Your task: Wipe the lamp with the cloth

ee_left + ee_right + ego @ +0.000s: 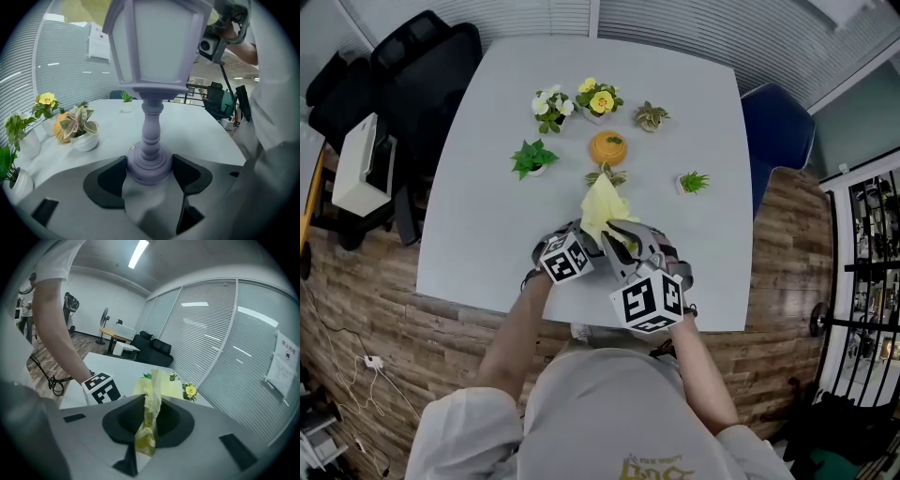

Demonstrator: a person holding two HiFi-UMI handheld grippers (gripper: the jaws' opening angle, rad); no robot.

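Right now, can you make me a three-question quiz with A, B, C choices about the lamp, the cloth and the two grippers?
1. Which part of the lamp sits between the left gripper jaws?
A. the shade
B. the base
C. the very top

2. What colour is the cloth?
A. yellow
B. blue
C. red

3. What is the right gripper doing?
A. open and empty
B. shut on the cloth
C. shut on a flower pot

Answers:
1 B: the left gripper view shows both jaws against the round purple base.
2 A: the cloth looks yellow in the right gripper view and the head view.
3 B: the right gripper view shows the cloth pinched between closed jaws.
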